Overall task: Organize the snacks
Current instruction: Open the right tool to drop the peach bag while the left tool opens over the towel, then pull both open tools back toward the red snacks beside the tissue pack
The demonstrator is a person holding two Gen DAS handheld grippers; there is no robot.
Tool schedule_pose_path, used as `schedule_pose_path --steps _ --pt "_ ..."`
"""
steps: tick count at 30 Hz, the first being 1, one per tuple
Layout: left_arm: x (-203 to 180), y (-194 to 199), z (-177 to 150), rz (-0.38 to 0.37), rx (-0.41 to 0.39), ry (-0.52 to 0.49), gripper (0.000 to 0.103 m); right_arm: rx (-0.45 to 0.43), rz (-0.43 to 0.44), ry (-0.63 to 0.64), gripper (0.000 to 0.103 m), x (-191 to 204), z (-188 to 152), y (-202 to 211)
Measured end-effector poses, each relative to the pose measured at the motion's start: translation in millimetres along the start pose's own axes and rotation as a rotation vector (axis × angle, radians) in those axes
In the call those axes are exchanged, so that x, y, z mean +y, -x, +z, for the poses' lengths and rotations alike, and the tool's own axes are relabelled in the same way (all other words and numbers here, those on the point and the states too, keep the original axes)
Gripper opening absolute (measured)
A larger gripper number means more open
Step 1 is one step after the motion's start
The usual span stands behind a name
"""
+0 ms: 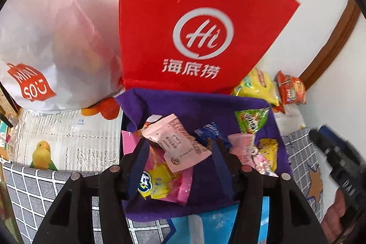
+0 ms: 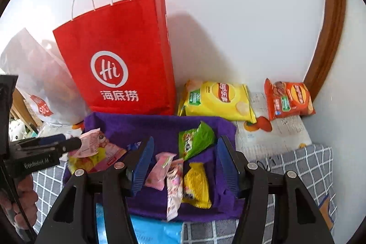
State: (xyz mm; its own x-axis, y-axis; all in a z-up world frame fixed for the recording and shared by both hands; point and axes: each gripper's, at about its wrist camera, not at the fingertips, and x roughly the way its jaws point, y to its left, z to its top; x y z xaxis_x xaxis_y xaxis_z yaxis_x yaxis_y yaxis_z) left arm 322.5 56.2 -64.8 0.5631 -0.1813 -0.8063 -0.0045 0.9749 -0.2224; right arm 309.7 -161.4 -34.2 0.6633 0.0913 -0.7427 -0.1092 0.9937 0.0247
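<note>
snacks already fill the purple felt tray [image 2: 160,122]: pink wafer packets [image 1: 180,143], a green candy bag [image 2: 194,141] and a yellow pack [image 2: 196,184] lie inside. left gripper [image 1: 180,150] hangs over the pink packets with jaws apart, pads touching nothing; right gripper [image 2: 185,157] is open and empty too. farther back, a yellow chip bag [image 2: 219,97] and an orange chip bag [image 2: 288,97] remain outside by the wall. only the right view shows the red paper bag [image 2: 119,56] whole, handles included.
</note>
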Motion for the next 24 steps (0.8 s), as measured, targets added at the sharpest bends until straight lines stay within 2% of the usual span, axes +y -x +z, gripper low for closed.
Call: schedule_pose_path --steps 7,14,19,24 --pt "-21.7 23.7 -6.4 -0.023 -0.024 -0.055 0.056 0.062 -0.025 0.007 0.058 -1.0 -38.3 19.7" --pt "-38.8 59.8 -19.4 -0.036 -0.053 -0.079 0.057 0.107 -0.006 0.041 0.058 3.3 -85.9 46.9" --pt "-34.1 80.3 -42.5 0.029 -0.066 -0.113 0.059 0.141 0.053 0.027 0.059 10.5 -118.1 55.4" --pt "-9.5 85.4 -76.1 0.063 -0.044 -0.095 0.06 0.17 0.088 0.02 0.059 23.6 -153.0 52.3"
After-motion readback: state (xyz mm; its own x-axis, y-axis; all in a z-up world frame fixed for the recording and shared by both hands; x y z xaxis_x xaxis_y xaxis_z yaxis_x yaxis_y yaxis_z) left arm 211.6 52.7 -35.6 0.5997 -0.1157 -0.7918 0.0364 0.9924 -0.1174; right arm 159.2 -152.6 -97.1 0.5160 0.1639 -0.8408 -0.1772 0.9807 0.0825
